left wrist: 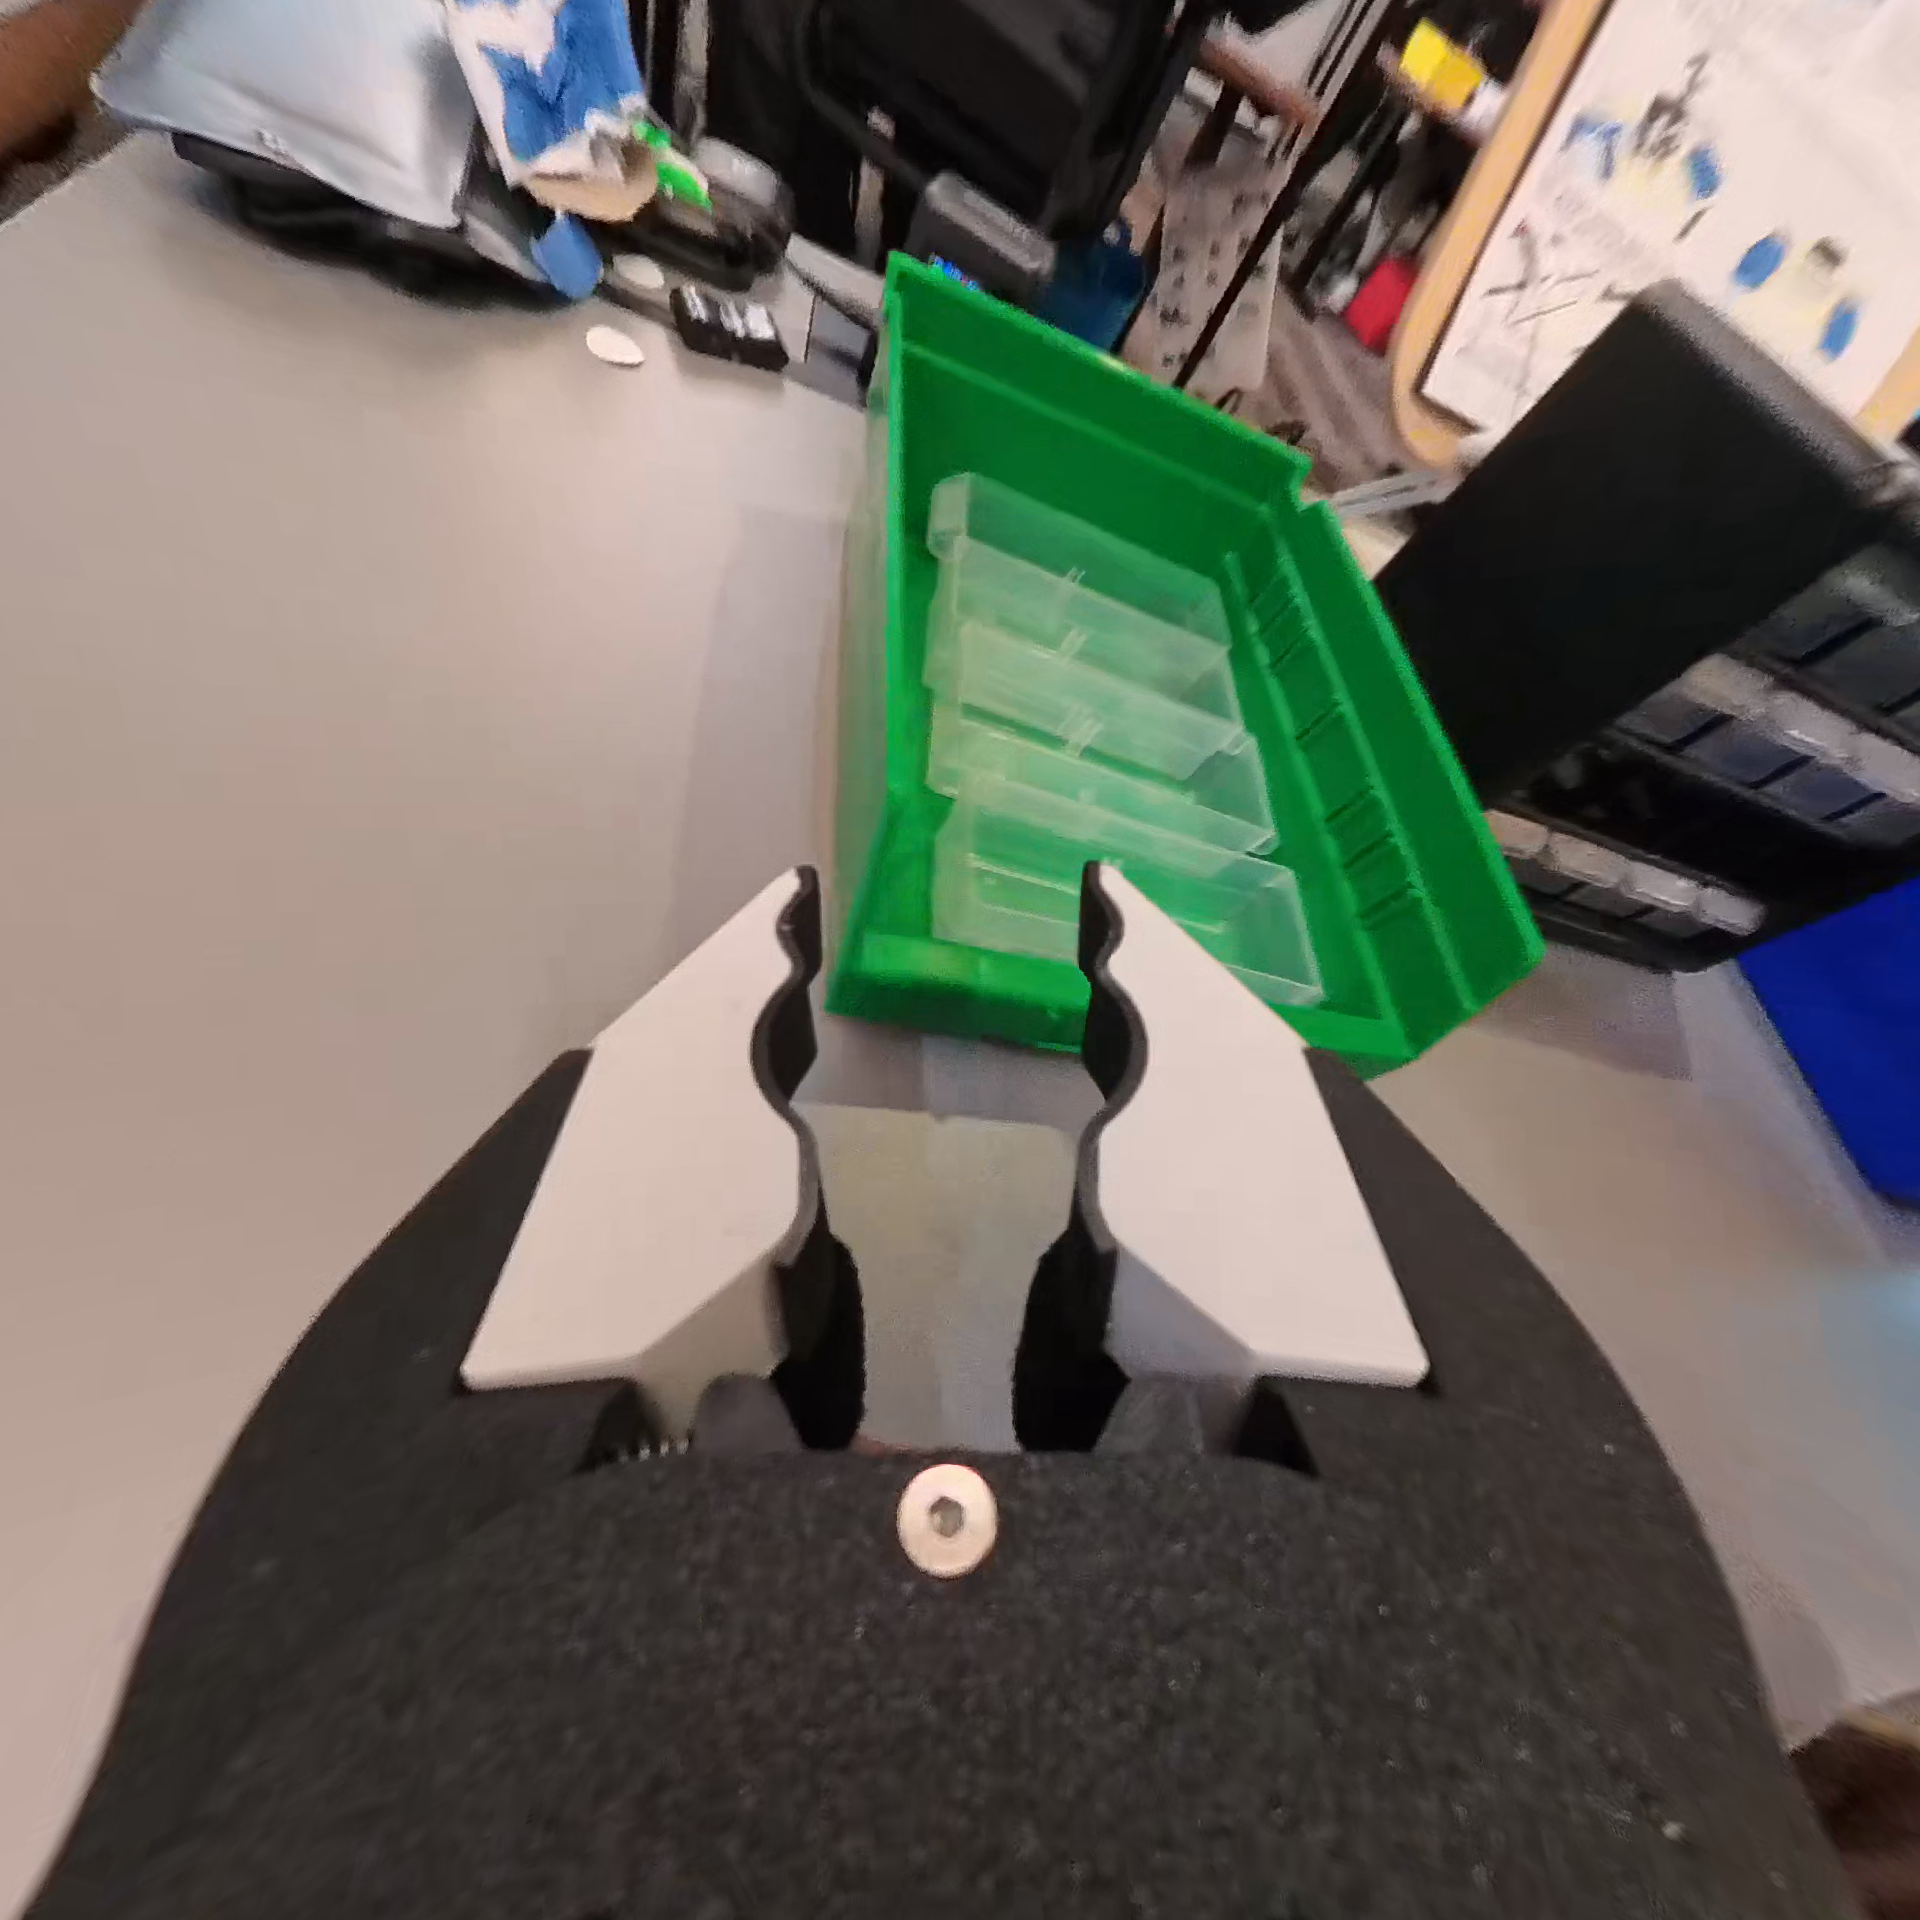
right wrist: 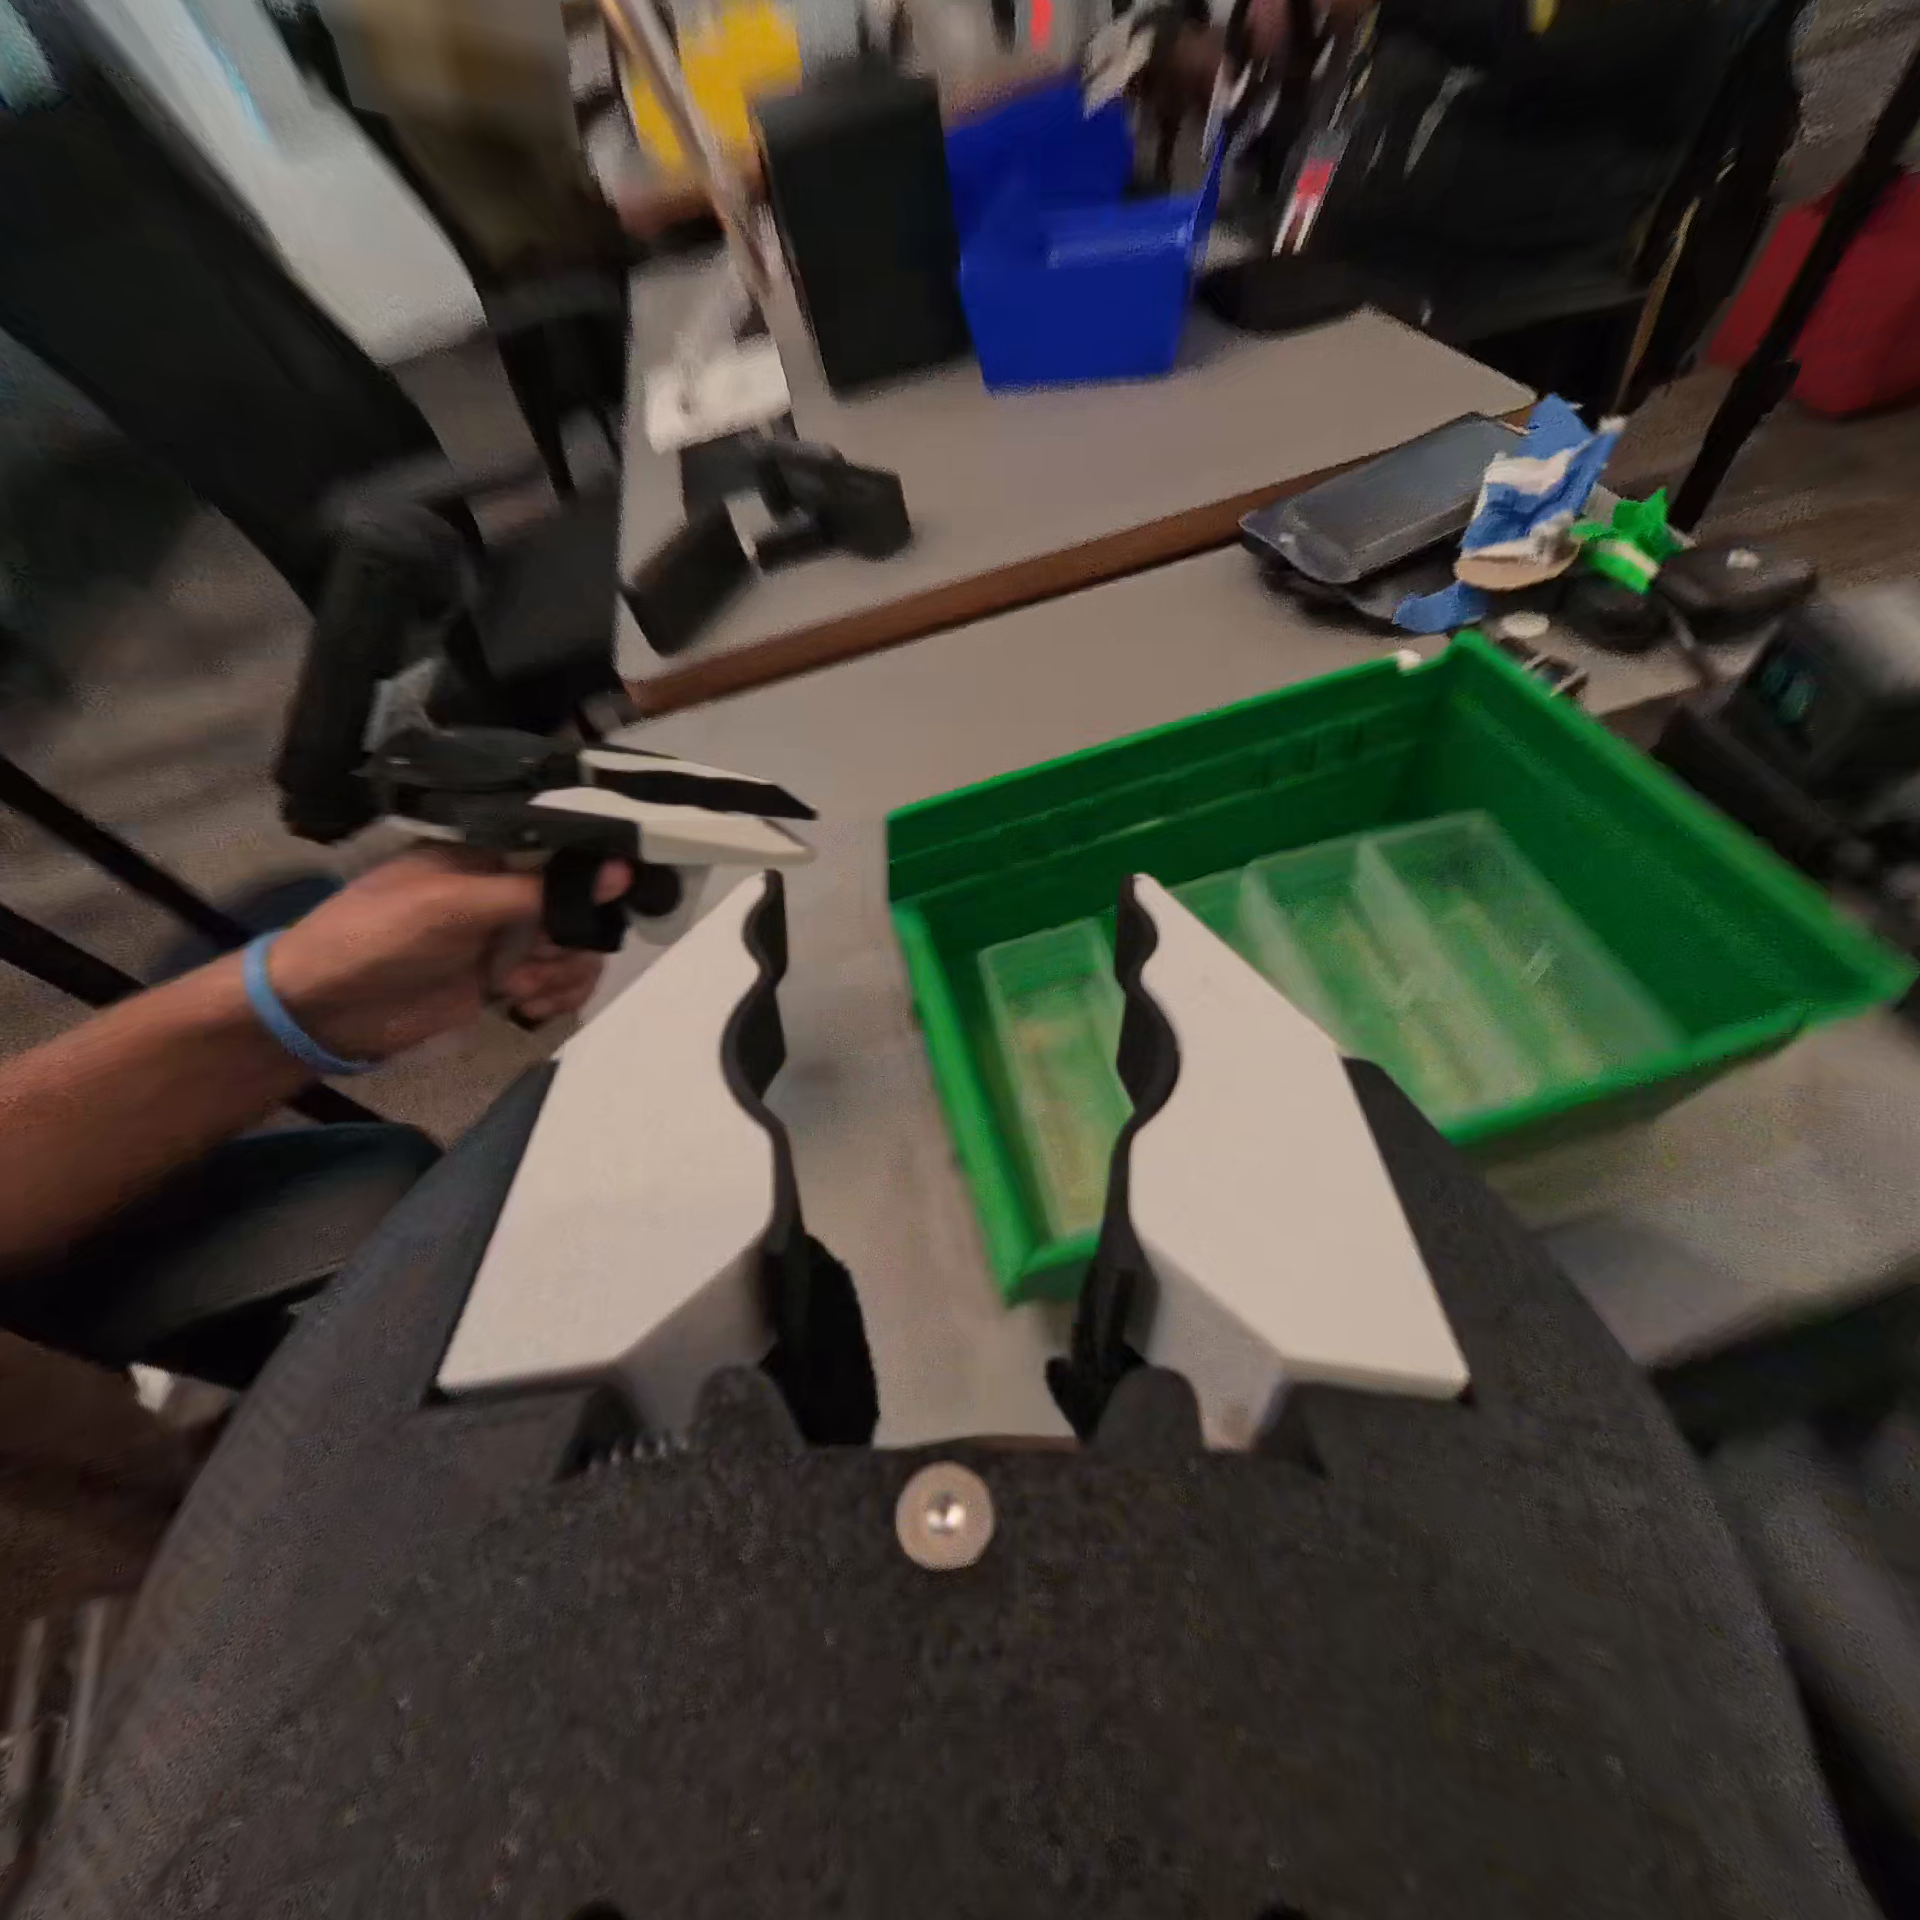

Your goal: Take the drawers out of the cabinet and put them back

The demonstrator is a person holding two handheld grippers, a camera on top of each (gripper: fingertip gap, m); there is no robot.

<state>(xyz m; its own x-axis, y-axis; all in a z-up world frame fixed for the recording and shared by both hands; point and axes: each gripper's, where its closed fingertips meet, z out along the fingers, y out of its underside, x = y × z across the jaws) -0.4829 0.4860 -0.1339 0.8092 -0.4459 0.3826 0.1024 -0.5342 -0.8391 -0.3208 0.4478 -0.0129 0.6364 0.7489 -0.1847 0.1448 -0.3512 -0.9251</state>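
The grey tabletop (left wrist: pixel 416 675) filled most of my left view, and a second one stood behind it in the right view. On my right side of the left view stood the black cabinet (left wrist: pixel 1621 582), tilted in the frame, its rows of small drawer fronts dim and blurred. Just beside it lay the green bin (left wrist: pixel 1382 727), resting on the tabletop, with a blue bin (left wrist: pixel 1860 1049) at the frame edge near the cabinet.

Inside the green bin I saw the clear drawers (left wrist: pixel 1091 727) lying side by side in a row, four as far as I could count; in the right view they showed as pale shapes (right wrist: pixel 1455 956) through motion blur.

My left gripper (left wrist: pixel 945 894) hung over the bin's near end, jaws parted and holding nothing. My right gripper (right wrist: pixel 951 904) hovered above the tabletop beside the bin (right wrist: pixel 1039 831), jaws likewise released and empty. In the right view I could also see the left gripper (right wrist: pixel 790 821) from the side, gripped by a hand (right wrist: pixel 436 956) wearing a blue wristband (right wrist: pixel 281 997).

At the far end of the tabletop sat a clutter of blue tape and a dark pouch (right wrist: pixel 1382 509).
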